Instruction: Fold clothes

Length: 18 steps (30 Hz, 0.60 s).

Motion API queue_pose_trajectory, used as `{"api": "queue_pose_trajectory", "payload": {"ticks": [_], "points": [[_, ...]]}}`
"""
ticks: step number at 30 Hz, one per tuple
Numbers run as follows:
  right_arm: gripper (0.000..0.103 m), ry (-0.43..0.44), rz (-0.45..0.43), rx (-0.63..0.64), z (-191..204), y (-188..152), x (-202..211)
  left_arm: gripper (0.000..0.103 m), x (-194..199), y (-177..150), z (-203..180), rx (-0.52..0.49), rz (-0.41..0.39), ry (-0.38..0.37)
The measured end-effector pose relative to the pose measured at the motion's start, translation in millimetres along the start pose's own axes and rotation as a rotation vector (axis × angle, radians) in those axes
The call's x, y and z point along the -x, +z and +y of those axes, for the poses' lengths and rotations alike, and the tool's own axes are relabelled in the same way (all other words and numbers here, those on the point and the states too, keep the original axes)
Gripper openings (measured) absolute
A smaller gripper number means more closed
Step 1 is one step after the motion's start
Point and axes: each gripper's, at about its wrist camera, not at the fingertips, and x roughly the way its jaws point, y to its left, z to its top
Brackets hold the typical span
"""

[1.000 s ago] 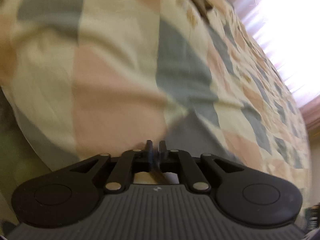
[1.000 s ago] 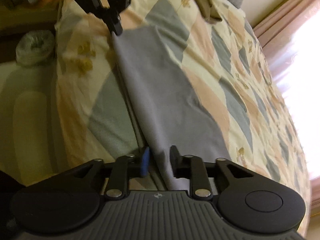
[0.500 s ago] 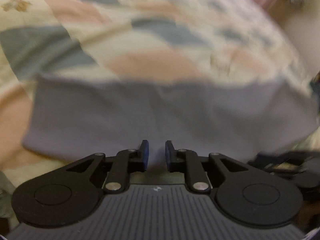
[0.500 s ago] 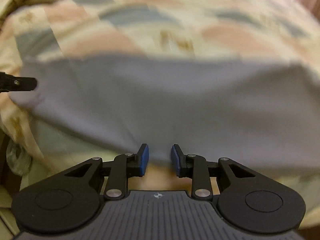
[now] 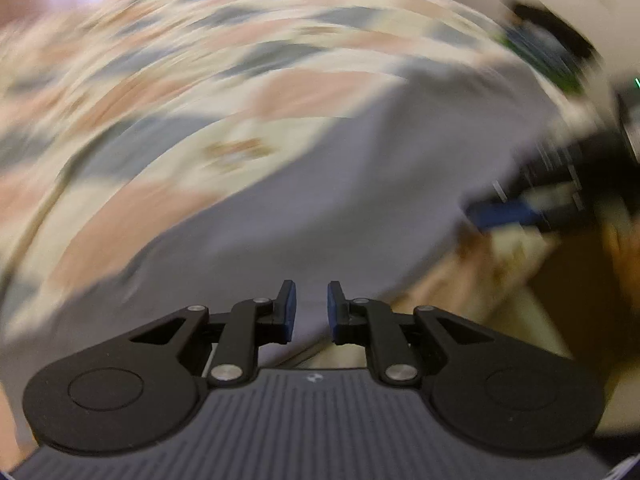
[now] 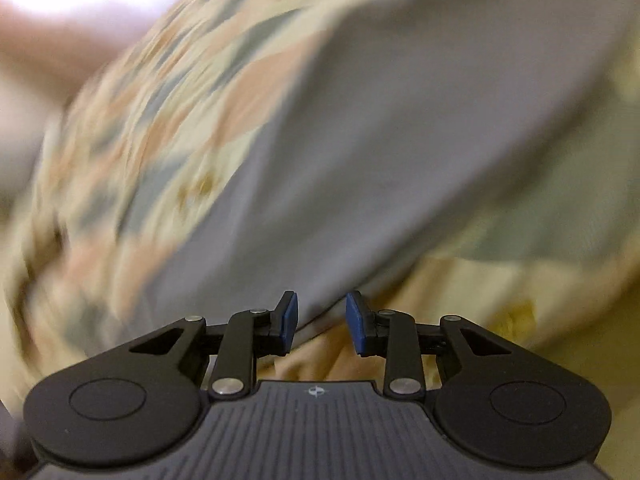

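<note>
The left hand-held gripper [image 5: 308, 306] points steeply down at the bed, its blue-padded fingers [image 5: 289, 308] a narrow gap apart with nothing pinched between them; the near edge of the flat grey rectangular cloth garment [image 5: 360, 200] lies just beyond the tips. The right hand-held gripper [image 6: 322, 320] also tilts steeply down, its jaws opening and spread a little wider, empty, with the garment's [image 6: 360, 140] near edge just past the pads. The garment lies spread on the cream, pink and grey patchwork quilt [image 5: 160, 100] of the bed, close to the bed's near edge. In both views, heavily blurred, its long axis runs diagonally from lower left to upper right. In the left wrist view the right hand-held gripper [image 5: 504, 212] shows at the garment's right end.
</note>
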Motion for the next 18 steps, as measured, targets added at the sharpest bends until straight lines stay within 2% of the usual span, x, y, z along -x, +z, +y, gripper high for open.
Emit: {"api": "queue_pose_trajectory", "payload": {"ticks": [2,4,9,14,18], "points": [[0.032,0.06,-0.01,-0.148,-20,9,4,0.012,-11,2,-25,-0.12,0.012,-0.003],[0.032,0.091,-0.003,-0.218,-32,12,3,0.013,-22,1,-39,-0.186,0.028,-0.002],[0.032,0.147,0.001,-0.342,-51,11,-5,0.013,-45,-1,-58,-0.274,0.061,0.01],[0.031,0.191,-0.015,-0.384,-59,17,-11,0.013,-55,-3,-67,-0.333,0.07,0.034],[0.027,0.187,-0.02,-0.402,-63,20,-13,0.013,-60,-5,-77,-0.383,0.072,0.048]]}}
